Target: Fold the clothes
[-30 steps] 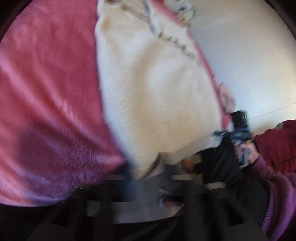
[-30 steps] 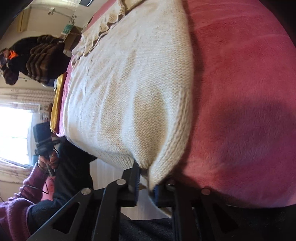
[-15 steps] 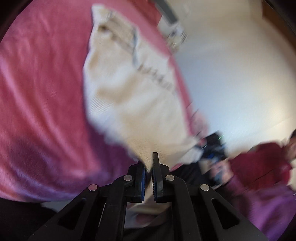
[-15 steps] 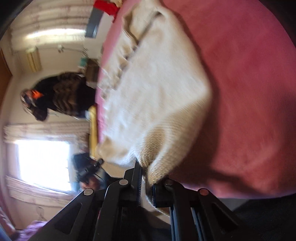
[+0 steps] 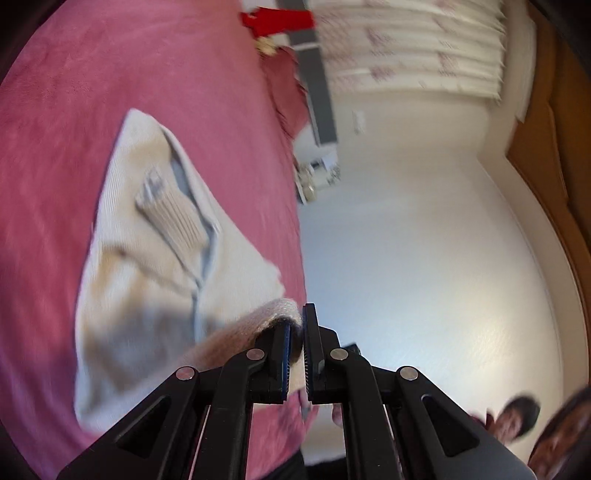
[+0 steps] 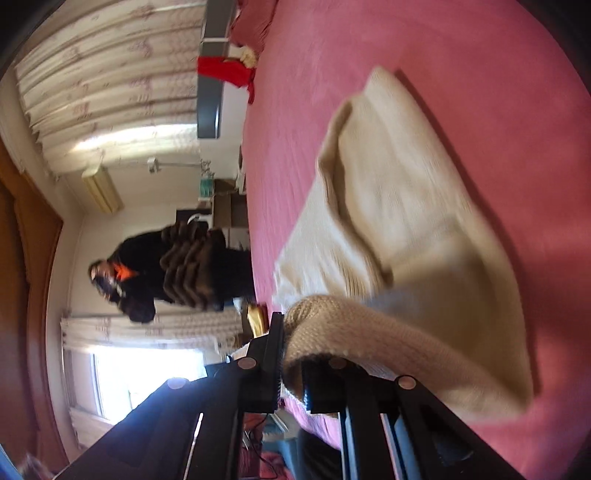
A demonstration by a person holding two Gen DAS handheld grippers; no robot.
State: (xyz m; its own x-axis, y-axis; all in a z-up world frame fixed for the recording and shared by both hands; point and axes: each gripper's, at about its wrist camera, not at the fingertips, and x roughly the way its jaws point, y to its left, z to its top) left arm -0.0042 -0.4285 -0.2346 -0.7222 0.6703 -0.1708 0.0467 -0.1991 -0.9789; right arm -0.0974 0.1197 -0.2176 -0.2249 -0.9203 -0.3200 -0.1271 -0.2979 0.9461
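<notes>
Sweater [image 5: 155, 258] lay on the pink bedspread [image 5: 55, 147] near its edge; I had left gripper [image 5: 297, 354] and right gripper [image 6: 291, 369] each clamped on its hem.

Cream ribbed-knit sweater [image 5: 155, 258] on a pink bedspread [image 6: 461, 44]; black grippers, left [image 5: 297, 354] and right [image 6: 291, 365]; red cloth [image 6: 225, 72]; pale floral-print curtains [image 6: 110, 77]; white wall [image 5: 424, 240].

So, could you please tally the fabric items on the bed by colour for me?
Cream: 1, the sweater, both grippers shut on it
Pink: 1, the bedspread
Red: 1, the cloth at the far end
Total: 3
</notes>
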